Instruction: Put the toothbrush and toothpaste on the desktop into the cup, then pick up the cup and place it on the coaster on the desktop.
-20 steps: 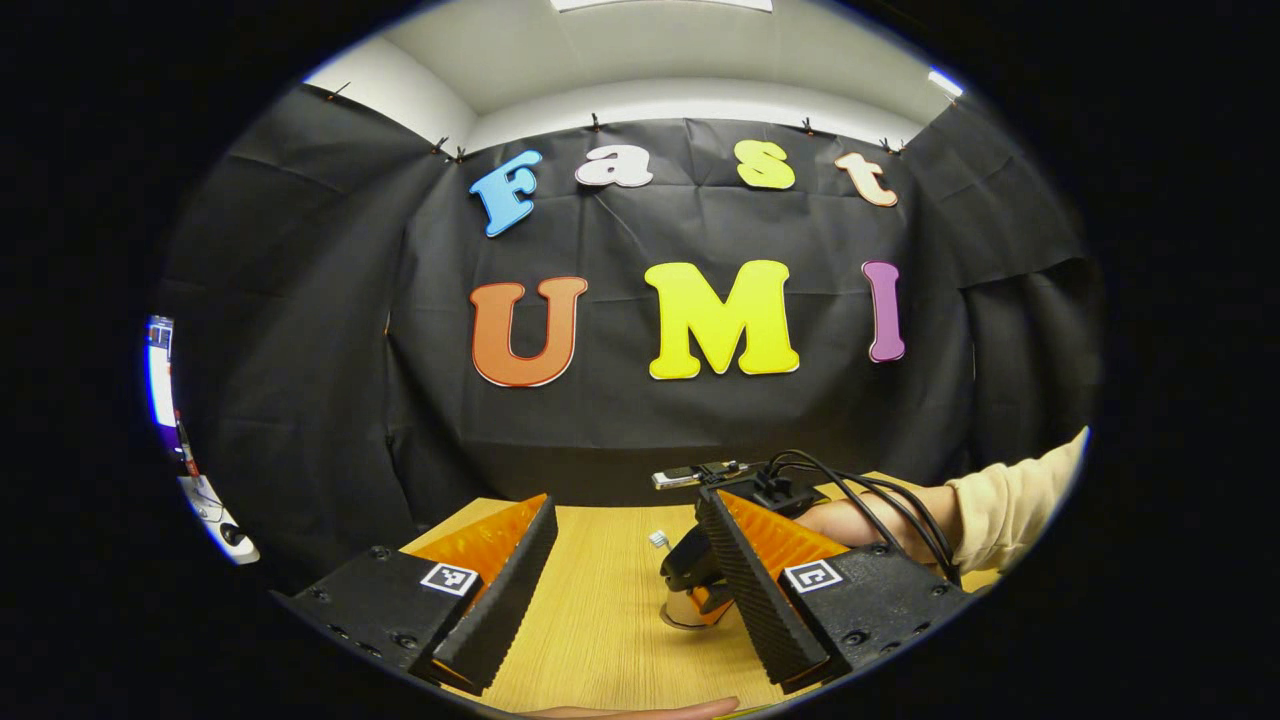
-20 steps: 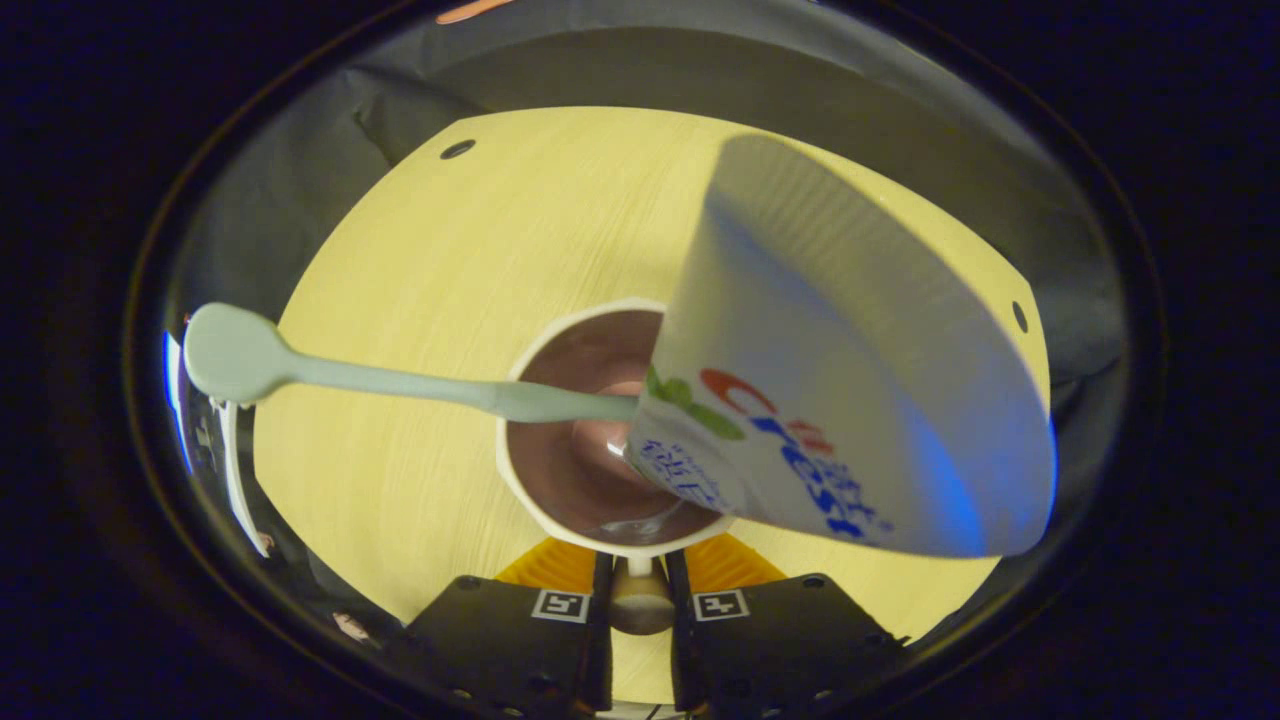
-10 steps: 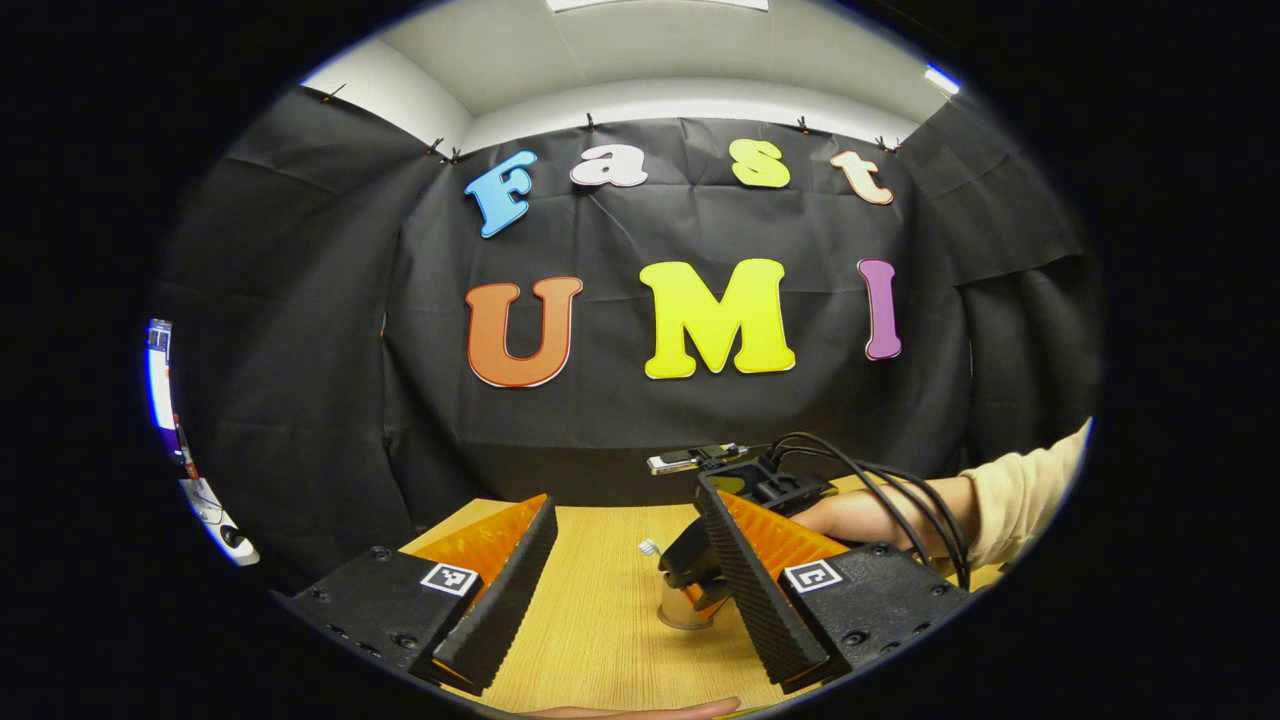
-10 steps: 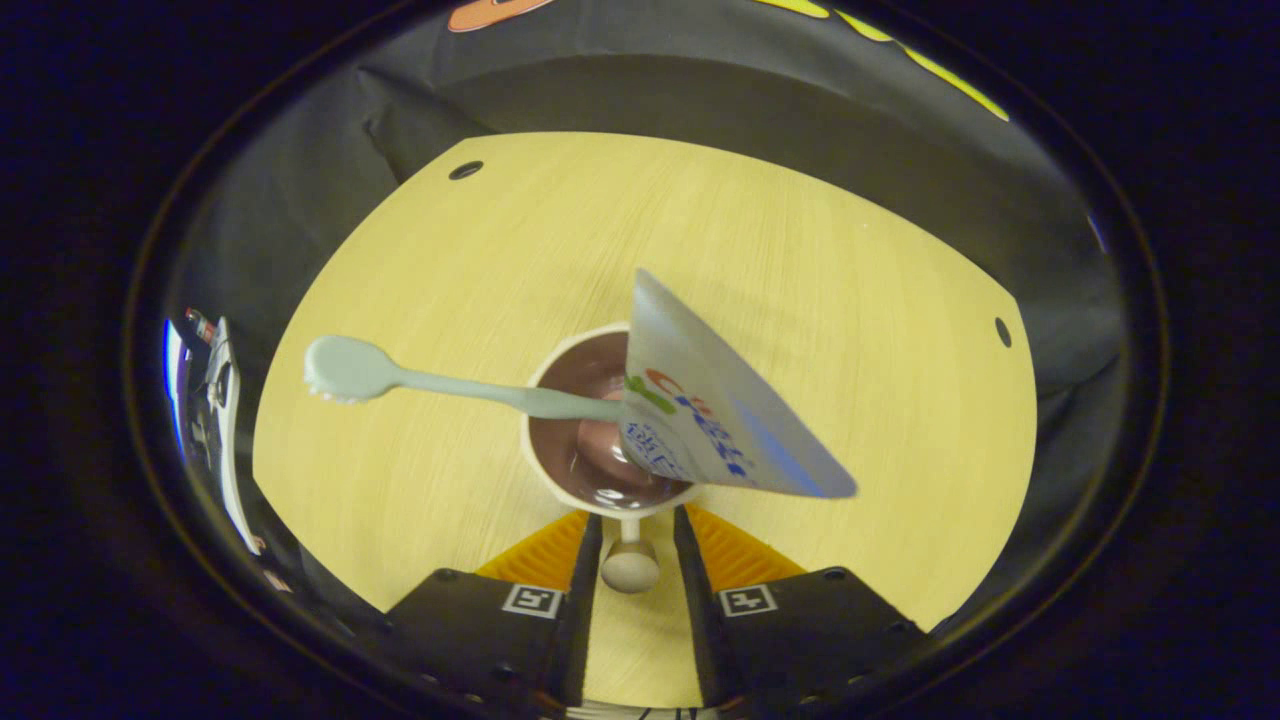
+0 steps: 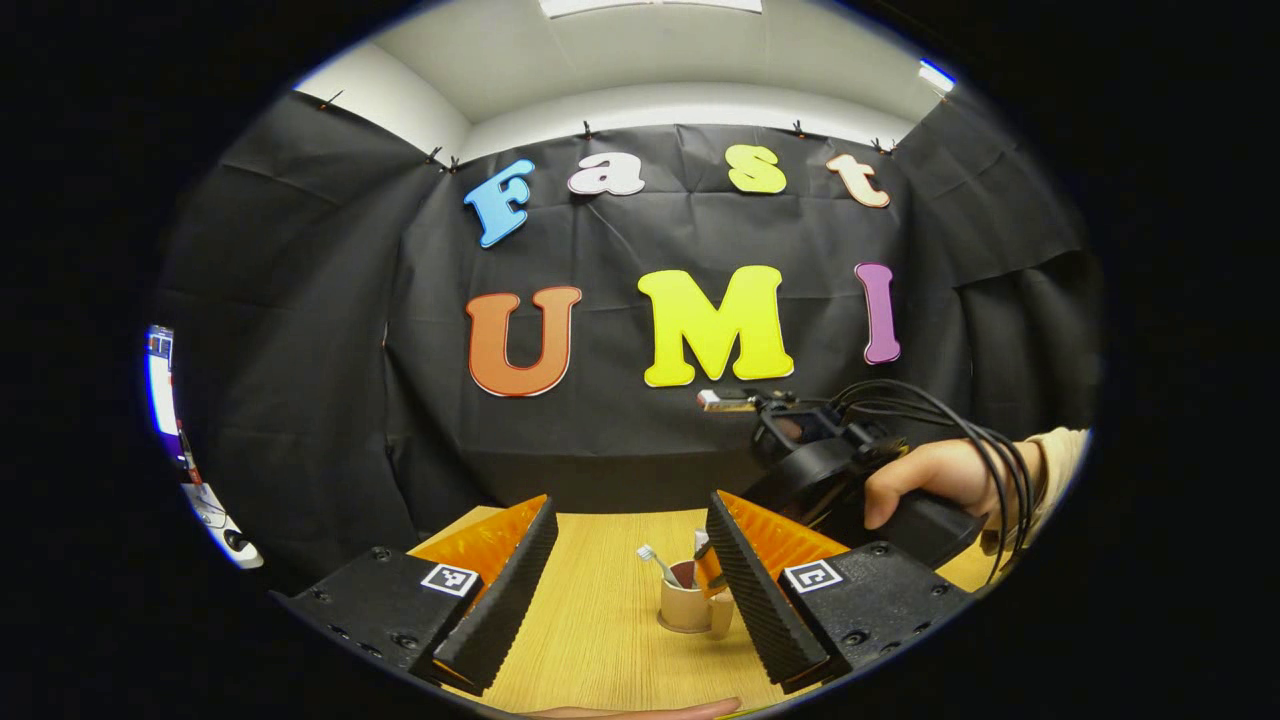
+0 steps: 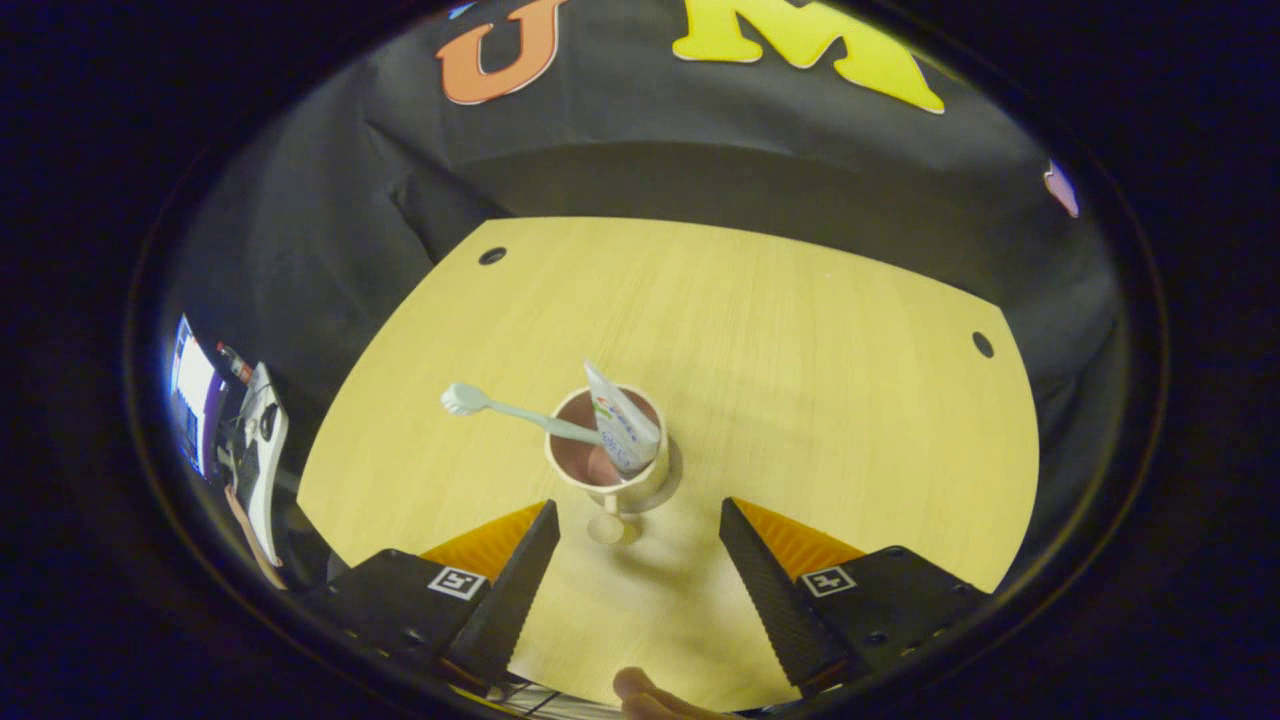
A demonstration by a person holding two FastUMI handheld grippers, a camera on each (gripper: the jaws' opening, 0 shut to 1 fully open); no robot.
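Note:
A beige cup (image 6: 632,489) stands upright at the middle of the wooden table (image 6: 800,330), its handle knob (image 6: 607,530) pointing toward my right gripper. A pale green toothbrush (image 6: 500,407) leans out of the cup to the left, and a white toothpaste tube (image 6: 622,430) stands in it. A thin round coaster edge (image 6: 676,476) shows under the cup's base. My right gripper (image 6: 635,585) hangs open above and behind the cup, touching nothing. In the left gripper view the cup (image 5: 683,608) sits between the fingers of my open left gripper (image 5: 625,600), farther off. A hand (image 5: 925,475) holds the right gripper's body high at the right.
Two small holes (image 6: 491,256) (image 6: 983,344) mark the table's far corners. Black cloth walls close in the back and sides. A fingertip (image 6: 640,690) shows at the lower edge of the right gripper view.
My right gripper has let go of the cup's handle, opened wide and risen away from it. The cup stays where it stood. My left gripper has hardly moved.

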